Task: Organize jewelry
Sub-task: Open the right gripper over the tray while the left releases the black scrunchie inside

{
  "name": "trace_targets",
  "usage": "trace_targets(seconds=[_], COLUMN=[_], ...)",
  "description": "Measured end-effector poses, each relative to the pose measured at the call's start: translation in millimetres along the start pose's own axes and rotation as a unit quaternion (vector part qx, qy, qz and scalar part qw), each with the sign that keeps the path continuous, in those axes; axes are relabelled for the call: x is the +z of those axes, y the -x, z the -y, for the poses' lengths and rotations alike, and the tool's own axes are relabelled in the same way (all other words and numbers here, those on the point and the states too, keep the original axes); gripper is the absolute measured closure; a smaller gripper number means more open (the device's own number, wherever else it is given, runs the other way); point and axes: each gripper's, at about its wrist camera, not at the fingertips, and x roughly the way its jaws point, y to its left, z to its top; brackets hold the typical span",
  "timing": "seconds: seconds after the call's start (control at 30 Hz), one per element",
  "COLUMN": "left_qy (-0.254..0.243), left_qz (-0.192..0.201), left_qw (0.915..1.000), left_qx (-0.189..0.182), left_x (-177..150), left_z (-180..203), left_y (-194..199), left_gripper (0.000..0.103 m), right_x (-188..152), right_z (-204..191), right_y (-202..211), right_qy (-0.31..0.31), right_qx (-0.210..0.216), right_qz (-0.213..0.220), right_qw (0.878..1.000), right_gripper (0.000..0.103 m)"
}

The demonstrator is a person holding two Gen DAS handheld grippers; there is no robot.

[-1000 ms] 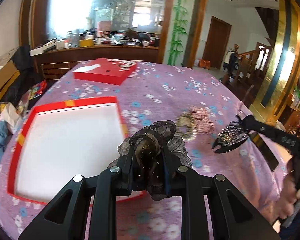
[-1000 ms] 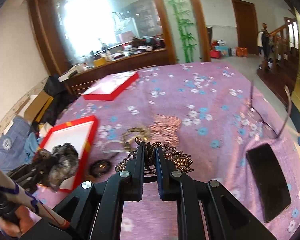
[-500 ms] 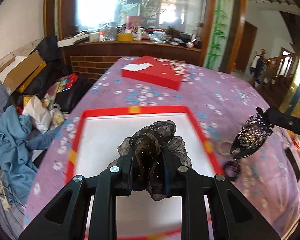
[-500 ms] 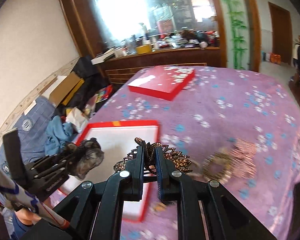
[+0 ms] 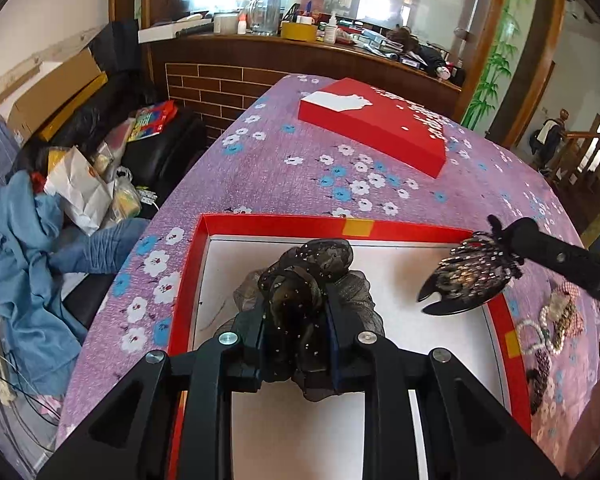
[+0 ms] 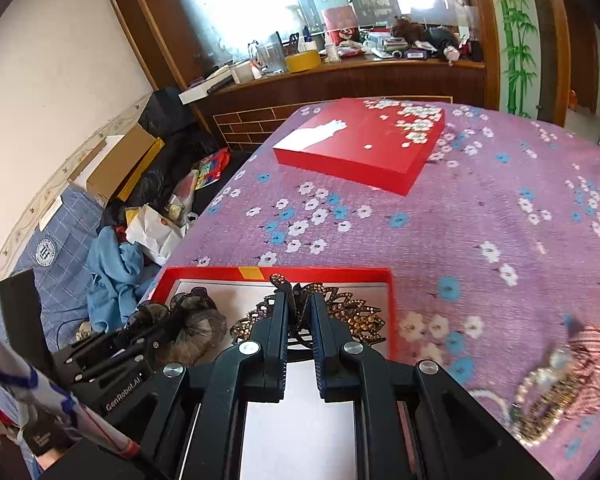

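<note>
Here I have a piece of jewelry in each claw, both held above the open red box point(image 5: 284, 222) so they can go down onto its white floor. My left gripper point(image 5: 298, 344) is pinched shut on the black gauze hair bow point(image 5: 312, 276), a soft, crumpled bundle of sheer mesh dotted with tiny sparkles; the fingers bite its middle, so the ruffles spill out on both sides. It hangs over the box near the left wall. My right gripper point(image 6: 300, 320) is nearly closed on the rhinestone hair claw point(image 6: 356, 314), a rigid leaf-shaped clip set with amber and dark stones, gripped by its central spine so the wings fan out free. It sits over the far right part of the box, close to the right wall. I judge both are placed apart so they will not tangle when released.

Outward, the box rests at the near left edge of the table, on a purple flowered cloth point(image 6: 480, 208) with a nubbly weave. Its flat red lid point(image 6: 360, 140) lies toward the far edge. Near the right edge waits a loose heap of pearl bracelets and beaded pieces point(image 6: 556, 388), blurred.
</note>
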Motion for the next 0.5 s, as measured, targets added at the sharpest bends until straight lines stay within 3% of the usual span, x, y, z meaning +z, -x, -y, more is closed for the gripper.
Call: trace_targets(seconds=[0.2, 0.23, 0.27, 0.33, 0.4, 0.5], left_qy=[0.009, 0.008, 0.010, 0.012, 0.013, 0.016], left_qz=[-0.004, -0.003, -0.004, -0.003, -0.002, 0.000], left_qw=[1.0000, 1.0000, 0.9999, 0.9999, 0.9999, 0.9999], left_qx=[0.001, 0.002, 0.002, -0.002, 0.002, -0.002], left_x=[0.8, 0.2, -0.1, -0.4, -0.4, 0.1], left_z=[-3.7, -3.9, -4.4, -5.6, -5.7, -5.0], left_y=[-12.5, -13.2, -14.2, -13.9, -12.3, -7.6], left_gripper=[0.076, 0.071, 0.063, 0.061, 0.058, 0.050], right_x=[-0.3, -2.1, -3.5, -4.6, -4.9, -6.3], right_z=[1.2, 2.2, 4.7, 8.4, 11.4, 10.9], right_y=[-30.0, -33.7, -35.9, -35.3, -33.6, -26.1], right_qy=[0.009, 0.008, 0.006, 0.000, -0.005, 0.000], right_qx=[-0.021, -0.022, -0.020, -0.019, -0.010, -0.007], right_qz=[-0.016, -0.021, -0.026, -0.022, -0.026, -0.025], right_qw=[1.000, 1.000, 0.999, 1.000, 1.000, 1.000], right_gripper=[0.091, 0.090, 0.086, 0.081, 0.069, 0.066])
